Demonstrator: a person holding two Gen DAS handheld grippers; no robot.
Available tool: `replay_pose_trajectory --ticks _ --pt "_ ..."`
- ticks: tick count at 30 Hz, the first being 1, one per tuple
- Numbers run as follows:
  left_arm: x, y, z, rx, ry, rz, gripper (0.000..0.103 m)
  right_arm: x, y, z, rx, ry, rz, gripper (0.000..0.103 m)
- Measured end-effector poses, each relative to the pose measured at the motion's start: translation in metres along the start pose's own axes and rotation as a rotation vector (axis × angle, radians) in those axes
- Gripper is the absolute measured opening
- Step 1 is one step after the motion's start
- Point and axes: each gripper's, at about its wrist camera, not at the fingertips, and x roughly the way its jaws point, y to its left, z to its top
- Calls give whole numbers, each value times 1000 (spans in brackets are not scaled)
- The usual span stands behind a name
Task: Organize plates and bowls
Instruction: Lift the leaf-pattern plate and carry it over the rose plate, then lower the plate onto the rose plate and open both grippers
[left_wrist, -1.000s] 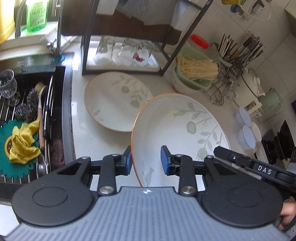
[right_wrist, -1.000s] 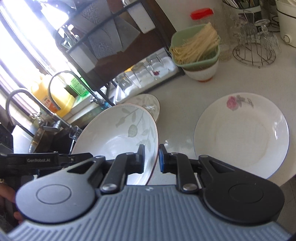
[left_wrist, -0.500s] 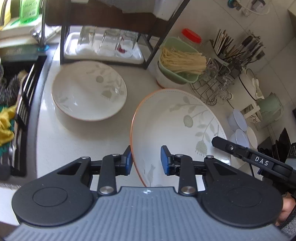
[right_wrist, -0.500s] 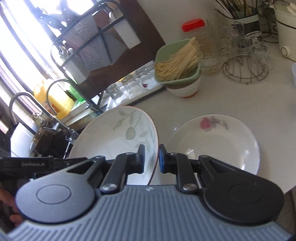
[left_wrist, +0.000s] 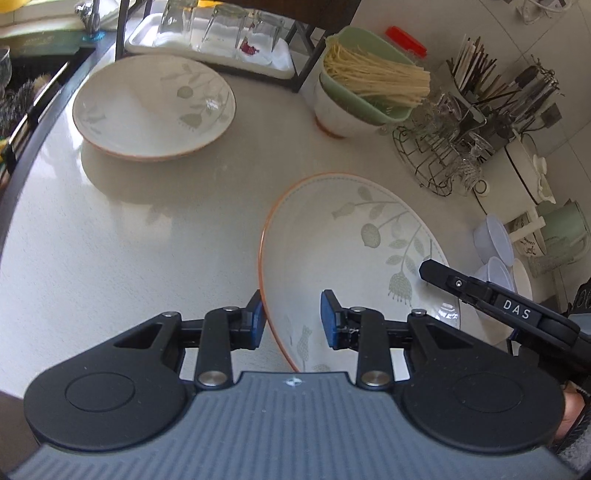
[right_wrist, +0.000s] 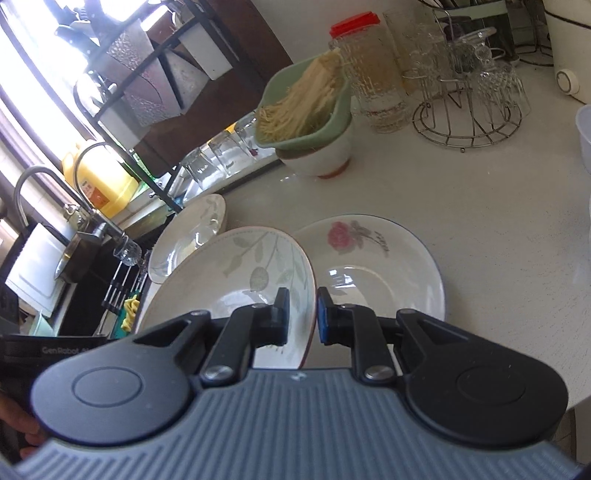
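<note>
While the leaf-patterned plate (left_wrist: 354, 251) is carried above the counter (left_wrist: 129, 236), nothing looks stacked yet, so the sorting seems at an early or middle stage. The plate is held at both sides. The right gripper (right_wrist: 300, 314) is nearly closed, its pads pinching the plate's right rim. The left gripper (left_wrist: 291, 317) straddles the left, orange-edged rim; its left pad lies against the outside of the rim, while a gap shows at the inner pad, so whether it truly clamps I cannot tell.

Just right of the carried plate, and partly under its edge in the right wrist view, lies the rose plate (right_wrist: 373, 266) flat on the counter. I judge this the likely place to set the load down, though the patterns differ. Far to the left, near the sink (right_wrist: 88, 295), a second leaf plate (left_wrist: 155, 107) rests alone; it remains to be gathered.

Both grippers point forward and downward from the near side, facing across the plate, the left one more steeply.
</note>
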Motion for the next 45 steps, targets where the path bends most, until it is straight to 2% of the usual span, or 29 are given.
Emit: replay_pose_trajectory --ticks 7,16,25,29,38,43,45 --pt "18 -17 -11 -18 -44 23 36 8 -25 0 -56 22 0 18" --pt "36 -40 -16 21 -85 83 36 15 -46 4 -103 27 -7 18" --pt "48 -57 -27 12 -134 158 36 18 -60 6 -157 46 13 18" --pt "51 -67 -32 39 -161 212 36 16 -57 8 -174 43 0 18" --pt "61 -74 -34 75 -133 215 36 2 -53 9 -178 0 -54 18" --pt "66 -67 -35 48 -114 158 37 -7 -56 8 -193 -48 -95 18" --pt "64 -68 -34 65 -107 163 38 -9 -57 9 -193 -60 -99 17"
